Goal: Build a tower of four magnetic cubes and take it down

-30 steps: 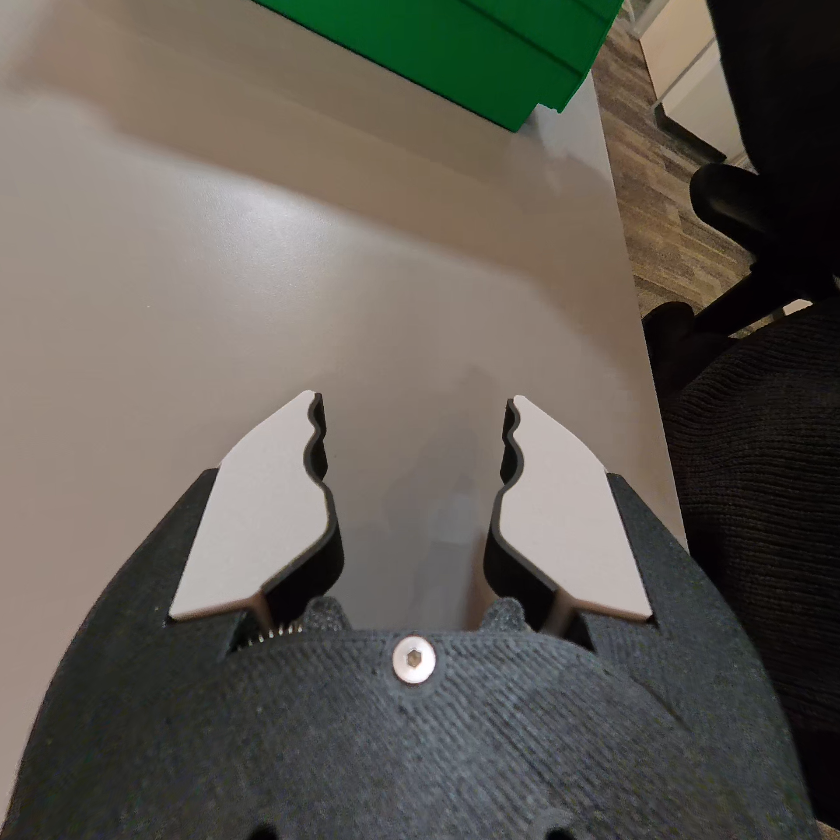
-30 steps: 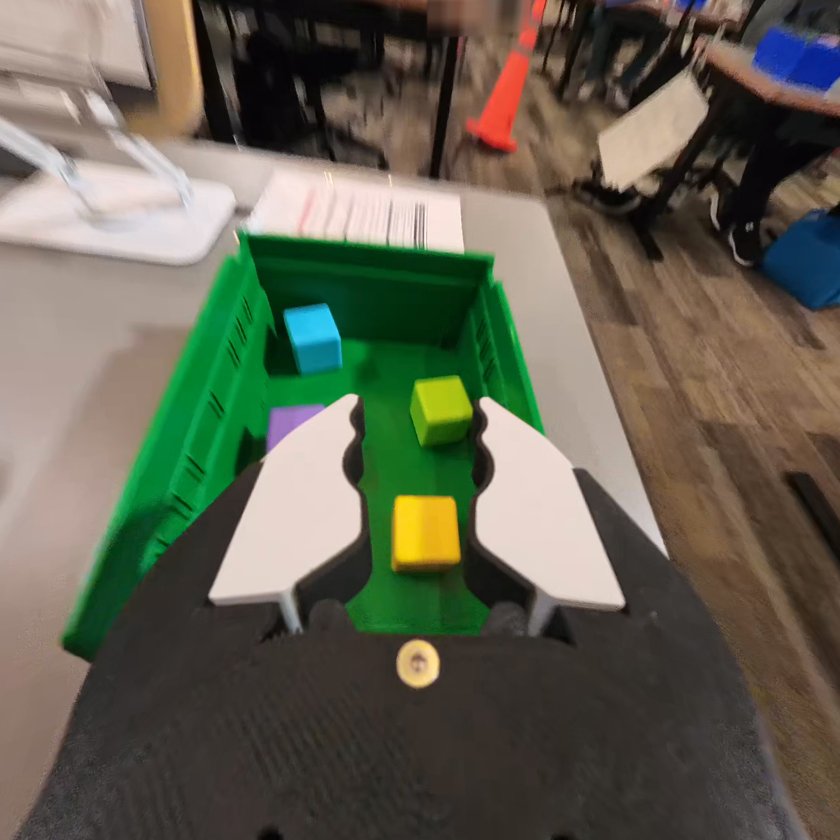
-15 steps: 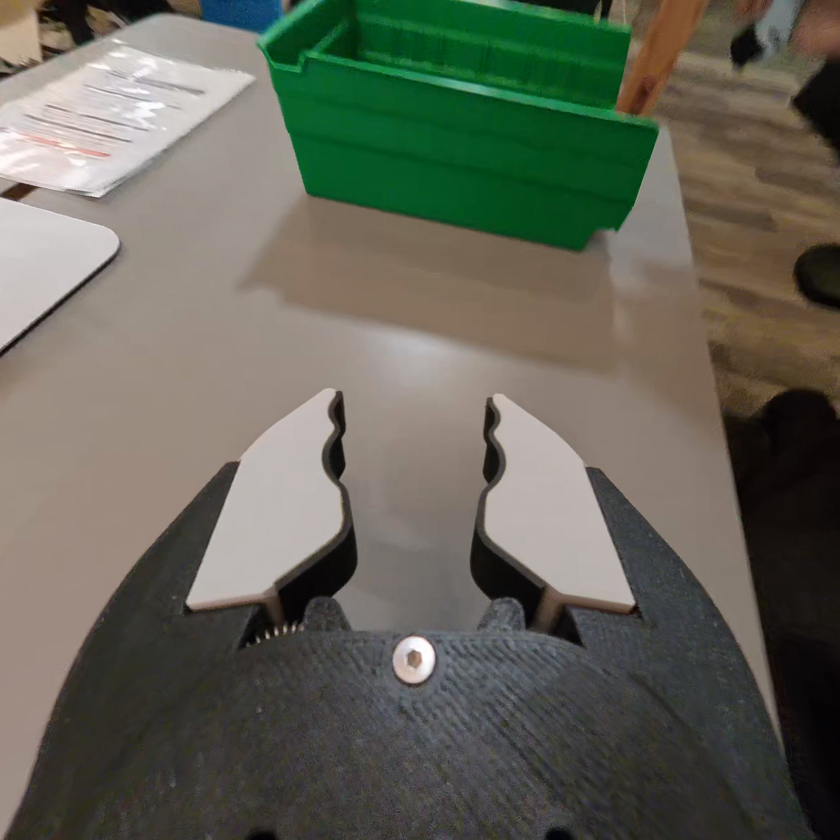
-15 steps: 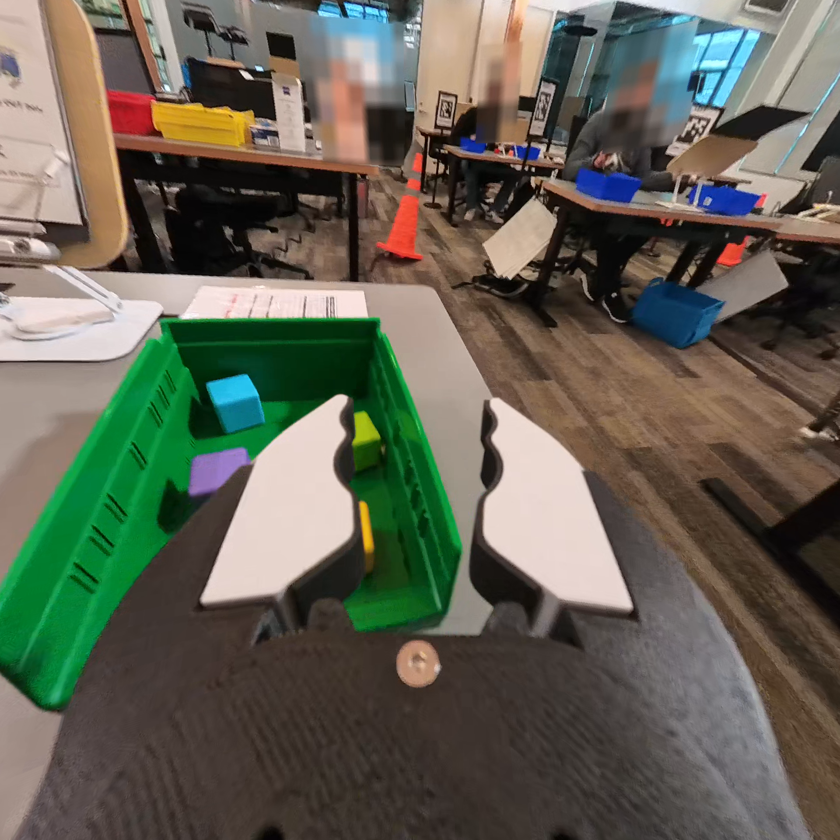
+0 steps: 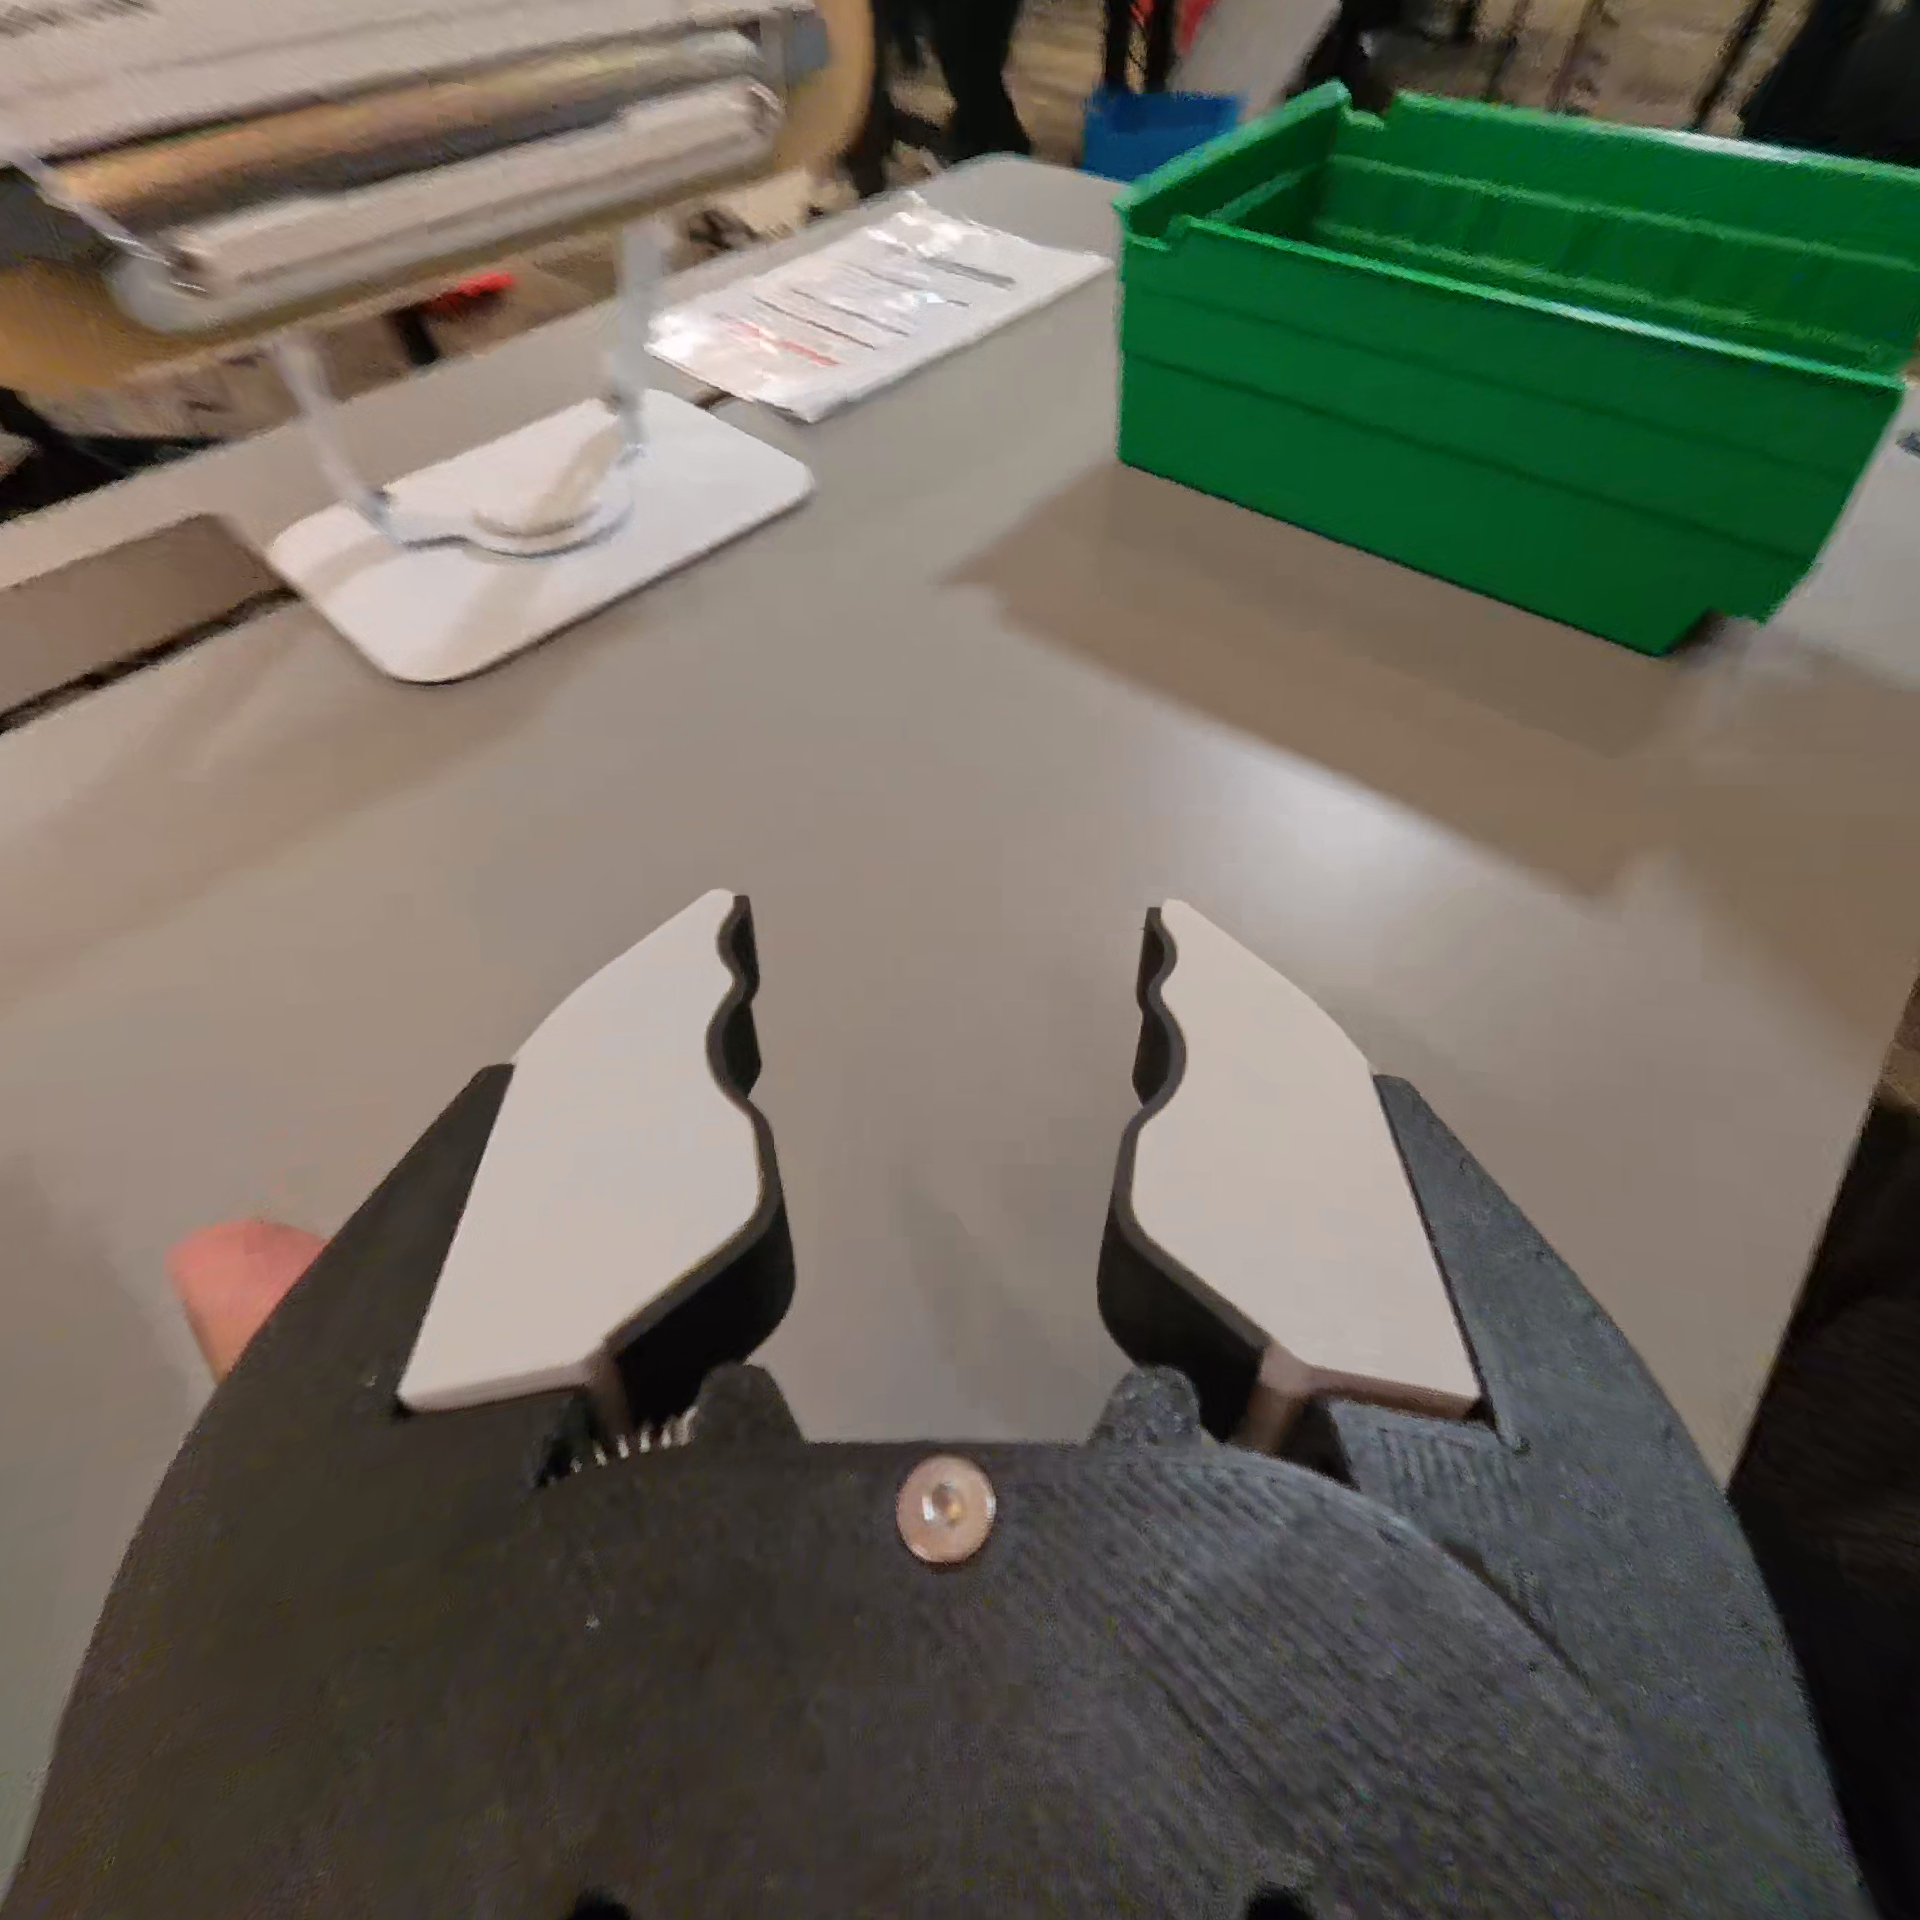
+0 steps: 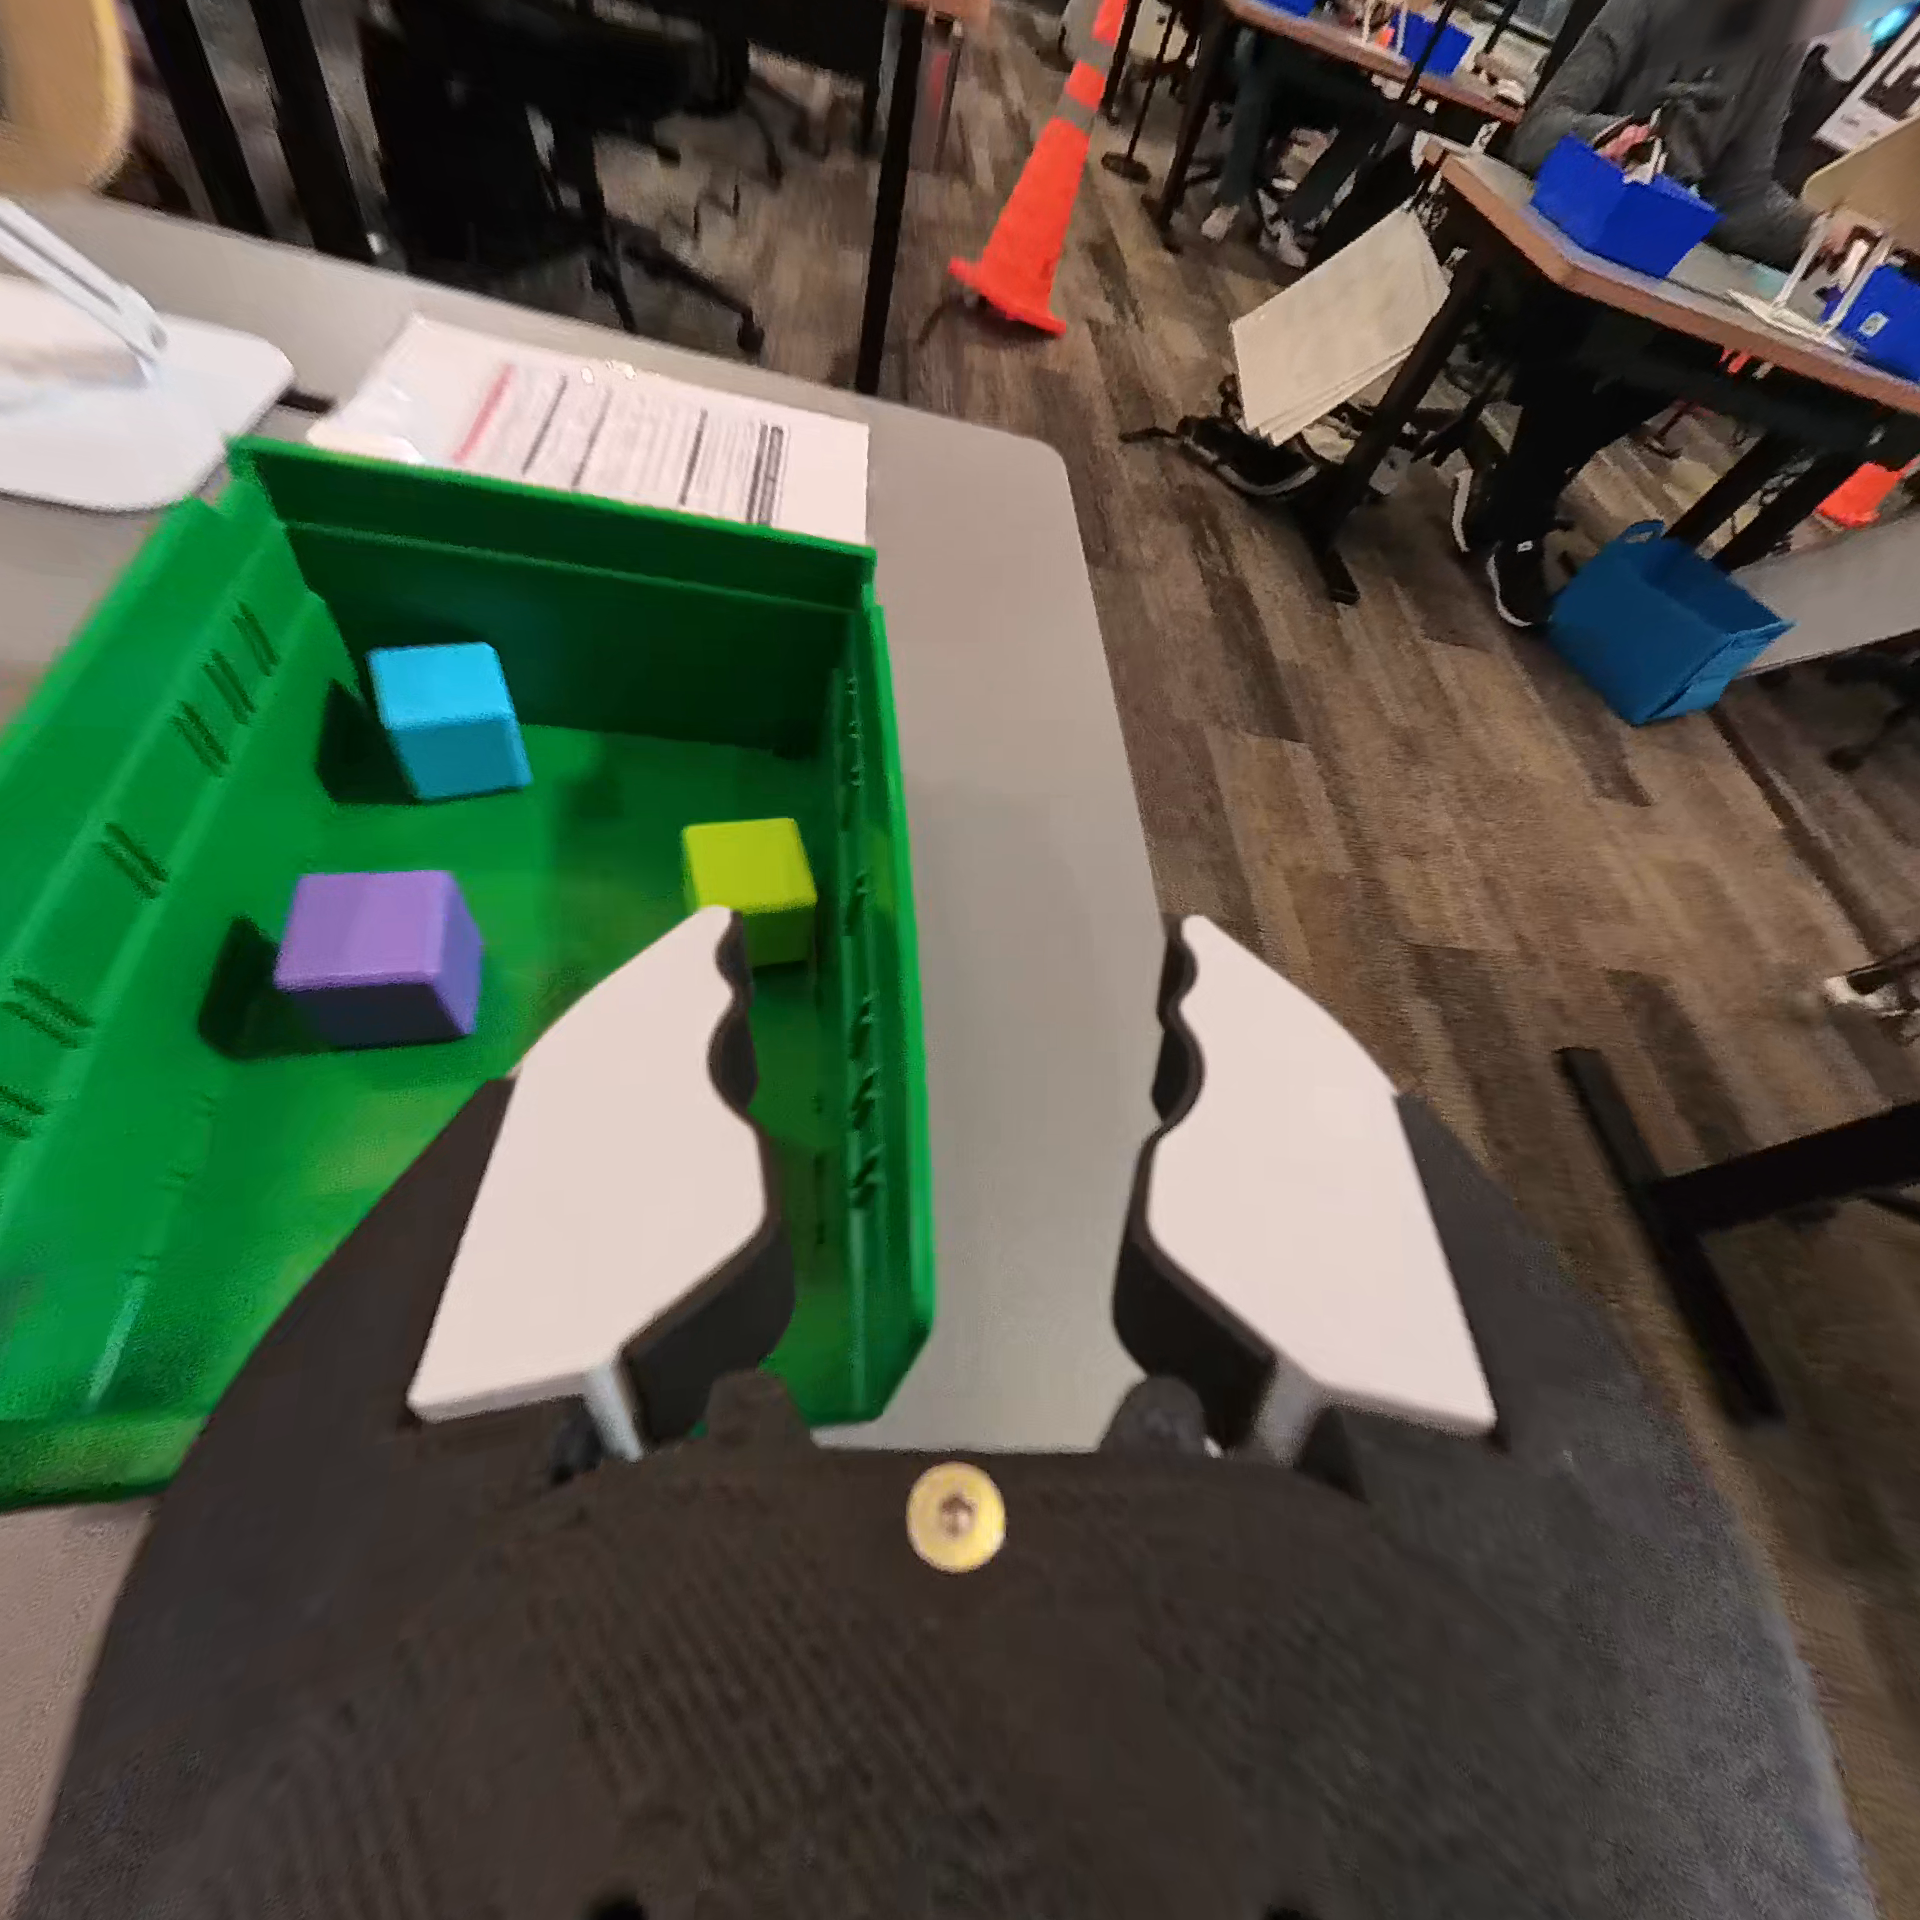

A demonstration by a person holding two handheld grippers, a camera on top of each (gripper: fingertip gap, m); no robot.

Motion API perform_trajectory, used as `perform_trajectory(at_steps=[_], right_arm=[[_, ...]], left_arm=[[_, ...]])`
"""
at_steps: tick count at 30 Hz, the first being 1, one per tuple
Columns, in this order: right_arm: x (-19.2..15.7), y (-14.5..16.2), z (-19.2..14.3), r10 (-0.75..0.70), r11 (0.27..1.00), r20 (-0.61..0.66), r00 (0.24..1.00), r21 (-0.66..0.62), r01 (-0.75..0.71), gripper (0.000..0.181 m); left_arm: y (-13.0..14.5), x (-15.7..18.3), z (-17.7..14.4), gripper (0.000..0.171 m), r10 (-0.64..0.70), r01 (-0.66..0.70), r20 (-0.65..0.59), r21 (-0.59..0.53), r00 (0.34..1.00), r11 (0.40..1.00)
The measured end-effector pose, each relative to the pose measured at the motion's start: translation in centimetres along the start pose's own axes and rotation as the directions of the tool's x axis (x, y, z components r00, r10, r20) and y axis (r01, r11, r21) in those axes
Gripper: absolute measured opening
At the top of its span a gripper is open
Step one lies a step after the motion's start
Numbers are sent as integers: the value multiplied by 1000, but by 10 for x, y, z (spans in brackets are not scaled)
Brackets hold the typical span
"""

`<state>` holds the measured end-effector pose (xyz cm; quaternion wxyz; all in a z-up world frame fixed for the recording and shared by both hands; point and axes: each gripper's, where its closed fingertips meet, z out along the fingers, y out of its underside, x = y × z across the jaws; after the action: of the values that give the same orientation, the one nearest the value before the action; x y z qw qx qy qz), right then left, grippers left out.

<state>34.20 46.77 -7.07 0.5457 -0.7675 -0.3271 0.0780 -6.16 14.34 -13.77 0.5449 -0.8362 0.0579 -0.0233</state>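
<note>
Left wrist view: left gripper (image 5: pixel 948 914), black body with pale grey fingers, spread wide and empty over bare grey tabletop (image 5: pixel 935 748); green plastic bin (image 5: pixel 1496 343) well ahead and to the right; white flat-based stand (image 5: pixel 540 520) ahead left; laminated paper sheet (image 5: pixel 883 301) beyond it. Right wrist view: right gripper (image 6: pixel 954 935), spread wide, empty, above the table strip just beside the bin's right wall (image 6: pixel 883 1039). Inside the bin: light blue cube (image 6: pixel 447 717), purple cube (image 6: pixel 379 951), lime-green cube (image 6: pixel 748 883) nearest the left fingertip (image 6: pixel 696 935). Orange traffic cone (image 6: pixel 1039 208) on the floor beyond.
</note>
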Motion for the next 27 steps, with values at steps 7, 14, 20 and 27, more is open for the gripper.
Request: perform_trajectory(at_steps=[7,14,20,27], right_arm=[[0,20,74,-6,948,267,964,-306,91,67],[-25,59,89,57,837,440,896,-510,197,61],[-22,77,101,92,743,451,888,-625,240,62],[-37,89,104,162,643,511,844,-703,302,9]], left_arm=[[3,-44,-43,107,-51,36,255,65,966,997],[7,-35,-40,100,-62,51,207,56,976,997],[11,-24,-34,96,-60,55,152,42,987,998],[11,-22,-35,95,-46,41,150,41,988,998]])
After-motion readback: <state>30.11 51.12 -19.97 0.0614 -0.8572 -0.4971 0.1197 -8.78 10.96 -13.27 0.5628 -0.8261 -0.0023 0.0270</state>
